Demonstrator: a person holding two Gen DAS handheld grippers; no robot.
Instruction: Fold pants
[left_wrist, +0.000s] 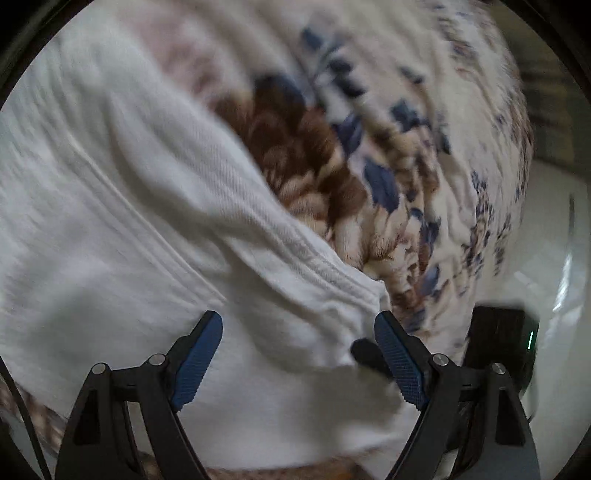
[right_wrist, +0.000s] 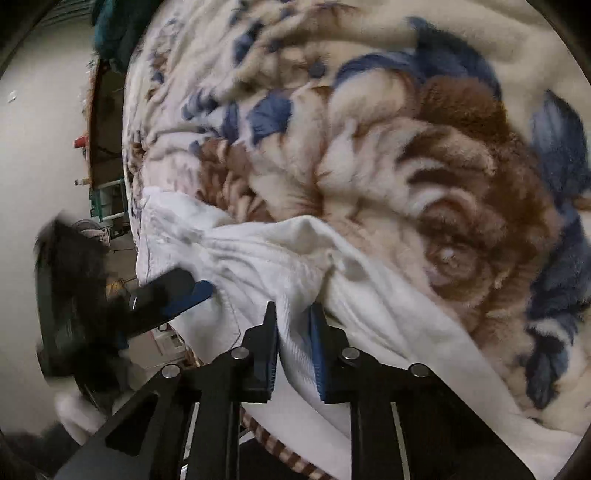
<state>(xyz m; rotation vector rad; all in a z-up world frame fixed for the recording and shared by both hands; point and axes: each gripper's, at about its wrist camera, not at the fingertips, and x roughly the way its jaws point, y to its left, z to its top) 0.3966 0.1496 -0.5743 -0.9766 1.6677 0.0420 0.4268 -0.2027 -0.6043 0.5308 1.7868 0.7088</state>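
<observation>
White pants (right_wrist: 258, 254) on the blanket (right_wrist: 424, 155): right claw (right_wrist: 293, 314) pinches them, left claw (left_wrist: 297, 325) gapes above.

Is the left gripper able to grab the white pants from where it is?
Probably yes. The left gripper hangs open right over the white pants, with nothing between its jaws and the cloth. The right gripper already pinches a fold beside it, clear of the way.

Both views sit on the grippers, looking steeply down along the fingers, very close to the cloth. The left wrist view faces the white pants (left_wrist: 147, 221) over a floral blanket (left_wrist: 424, 155). The right wrist view (rolled sideways) shares both, and catches the left gripper (right_wrist: 177, 291) at its left.
</observation>
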